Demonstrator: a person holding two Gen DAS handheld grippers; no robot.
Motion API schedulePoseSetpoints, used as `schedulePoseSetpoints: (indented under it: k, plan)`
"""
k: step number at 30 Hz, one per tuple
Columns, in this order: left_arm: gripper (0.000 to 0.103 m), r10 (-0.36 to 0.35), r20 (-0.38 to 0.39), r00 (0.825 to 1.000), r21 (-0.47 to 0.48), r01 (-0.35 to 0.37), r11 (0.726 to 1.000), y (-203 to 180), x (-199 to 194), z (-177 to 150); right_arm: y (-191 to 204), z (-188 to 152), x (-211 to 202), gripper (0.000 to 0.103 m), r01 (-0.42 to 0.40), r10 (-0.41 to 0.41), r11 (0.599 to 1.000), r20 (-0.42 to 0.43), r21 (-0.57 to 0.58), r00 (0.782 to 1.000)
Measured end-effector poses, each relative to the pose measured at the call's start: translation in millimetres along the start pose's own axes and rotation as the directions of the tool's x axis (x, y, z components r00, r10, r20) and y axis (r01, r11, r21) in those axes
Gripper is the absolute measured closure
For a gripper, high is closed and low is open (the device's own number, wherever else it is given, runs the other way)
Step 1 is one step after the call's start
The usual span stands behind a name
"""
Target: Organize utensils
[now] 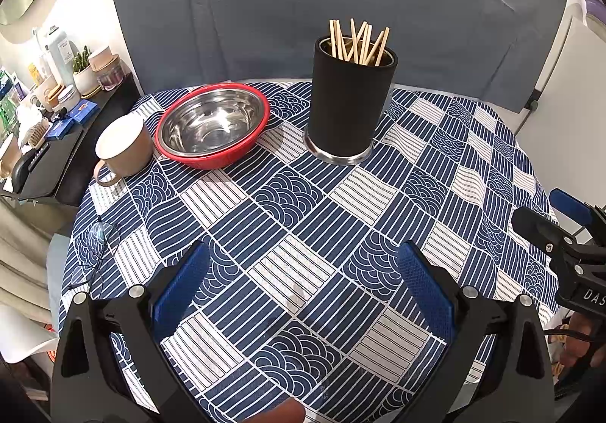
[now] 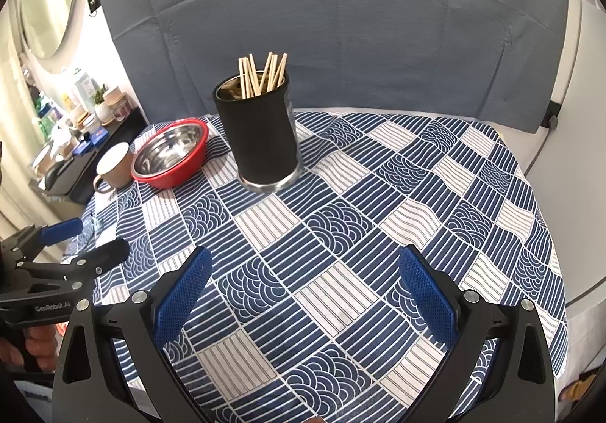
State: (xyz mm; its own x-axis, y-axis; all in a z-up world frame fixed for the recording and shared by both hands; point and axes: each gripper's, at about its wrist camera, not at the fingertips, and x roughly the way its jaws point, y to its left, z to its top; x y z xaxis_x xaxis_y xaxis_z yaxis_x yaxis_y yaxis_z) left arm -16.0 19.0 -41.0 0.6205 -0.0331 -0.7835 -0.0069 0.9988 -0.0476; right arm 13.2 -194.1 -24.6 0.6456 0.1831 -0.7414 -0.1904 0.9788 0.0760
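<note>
Pale wooden chopsticks (image 1: 358, 42) stand upright, fanned, in a black holder (image 1: 350, 101) ahead of both empty, wide-open grippers: left gripper (image 1: 303, 282), right gripper (image 2: 303, 282).

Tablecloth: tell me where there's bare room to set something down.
Free: the wide stretch of tablecloth right of the black chopstick holder, and the patch between it and both open grippers. Crowded: the far-left corner, where red-rimmed steel bowl and beige mug sit close together; eyeglasses occupy the left edge.
</note>
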Motion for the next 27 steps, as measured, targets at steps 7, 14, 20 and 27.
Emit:
schedulePoseSetpoints:
  k: [7,14,20,27]
  plan:
    - [0.006,-0.015,0.013,1.000,0.003,0.015,1.000,-0.2,-1.3,2.6,0.1,-0.1,0.0,0.008,0.000,0.000,1.000,0.000,-0.001,1.000]
    - [0.006,-0.011,0.024,1.000,0.013,0.011,1.000,-0.9,-0.4,5.3,0.0,2.2,1.1,0.008,0.000,0.000,1.000,0.003,-0.002,1.000]
    - [0.006,0.000,0.015,1.000,0.021,-0.001,1.000,-0.6,3.3,7.3,0.4,8.9,5.0,0.008,0.001,-0.001,1.000,0.004,-0.006,1.000]
    - [0.006,0.000,0.011,1.000,0.026,0.000,1.000,-0.1,4.0,7.6,0.9,10.1,7.1,0.008,0.001,-0.001,1.000,0.003,-0.007,1.000]
